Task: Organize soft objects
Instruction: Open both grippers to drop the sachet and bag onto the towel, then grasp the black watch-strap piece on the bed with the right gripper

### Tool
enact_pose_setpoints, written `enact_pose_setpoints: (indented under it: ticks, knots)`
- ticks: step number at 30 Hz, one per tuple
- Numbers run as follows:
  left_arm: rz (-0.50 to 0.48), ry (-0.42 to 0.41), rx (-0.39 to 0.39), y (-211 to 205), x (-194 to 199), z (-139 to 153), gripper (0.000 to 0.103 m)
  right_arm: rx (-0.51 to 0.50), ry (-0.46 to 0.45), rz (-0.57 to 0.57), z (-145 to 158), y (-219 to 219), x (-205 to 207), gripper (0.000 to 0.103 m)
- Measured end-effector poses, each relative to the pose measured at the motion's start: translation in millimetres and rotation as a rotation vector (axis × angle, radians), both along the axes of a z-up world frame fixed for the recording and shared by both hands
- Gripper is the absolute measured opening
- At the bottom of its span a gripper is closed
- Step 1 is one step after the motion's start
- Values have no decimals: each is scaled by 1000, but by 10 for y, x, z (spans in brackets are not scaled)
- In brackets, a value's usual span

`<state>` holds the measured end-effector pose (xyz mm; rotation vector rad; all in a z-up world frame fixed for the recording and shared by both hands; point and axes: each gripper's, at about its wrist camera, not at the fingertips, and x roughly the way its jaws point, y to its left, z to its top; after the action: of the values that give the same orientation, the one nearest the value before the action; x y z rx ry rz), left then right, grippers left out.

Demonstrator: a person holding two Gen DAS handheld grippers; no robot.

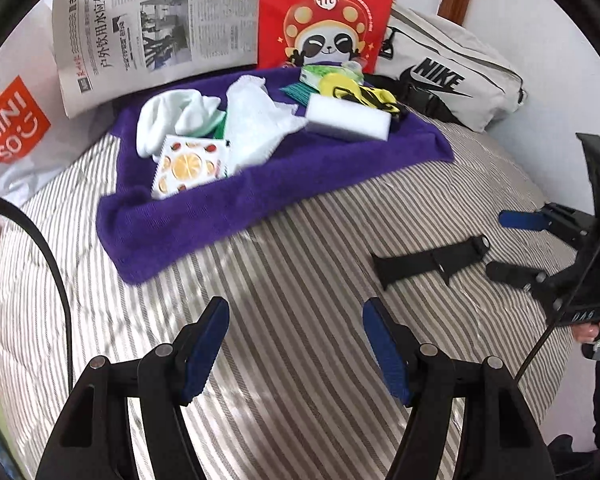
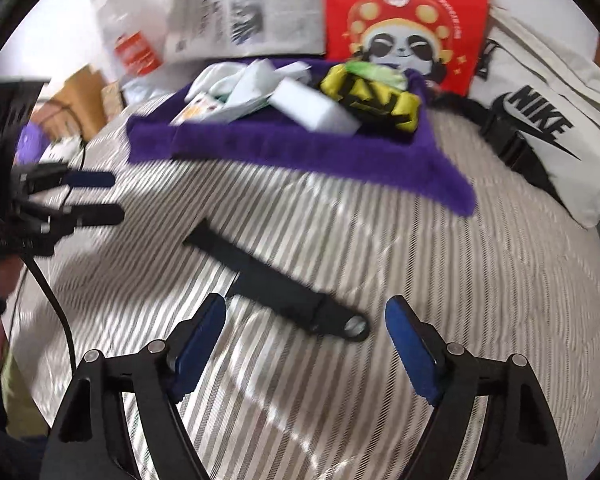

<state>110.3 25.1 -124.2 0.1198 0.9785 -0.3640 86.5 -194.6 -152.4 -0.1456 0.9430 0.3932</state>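
Left claw: released, blue pads spread wide, hovering above bare striped bedding with nothing between the pads.
Right claw: released, pads spread wide, poised just short of the strap's buckle end; seen from the left wrist view at the far right edge.
Bed: surface covered in grey-and-white striped bedding, carrying every object listed.
Black strap: lies flat on the stripes, apart from the towel, its ring end nearest the right claw; in the left wrist view it lies to the right.
Purple towel: spread on the bed beyond the strap, serving as base for the soft items.
Fruit-print packet: on the towel's near-left part, leaning against the white cloths.
White cloths: crumpled heap on the towel, behind the packet.
White sponge block: on the towel, right of the cloths.
Yellow-and-black item: at the towel's far-right corner, behind the sponge.
Red panda bag: upright behind the towel.
Newspaper: propped at the back, left of the red bag.
Nike bag: grey, lying far right.
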Motion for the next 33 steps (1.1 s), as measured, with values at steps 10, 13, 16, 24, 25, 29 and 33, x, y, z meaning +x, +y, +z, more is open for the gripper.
enact_pose_setpoints:
  ticks: [10,13,16,24,25,29,33]
  knots:
    - [34,13,16,109,-231,-87,68,-36,-31,-19,-251,79,103,77]
    - [48,18,30,147,-263,-131,68,-27,-24,-3,-208,205,163,49]
    - [64,25,24,186,-255,-158,68,-3,11,7,-169,358,205,26]
    - [99,39,17,267,-219,-197,68,121,79,-49,-153,398,320,21]
    - [99,41,15,271,-217,-198,68,130,80,-55,-140,370,318,21]
    - [94,44,18,271,-225,-213,68,110,63,-74,-67,227,269,21]
    - [88,53,12,217,-211,-239,68,61,54,-132,-55,12,246,21]
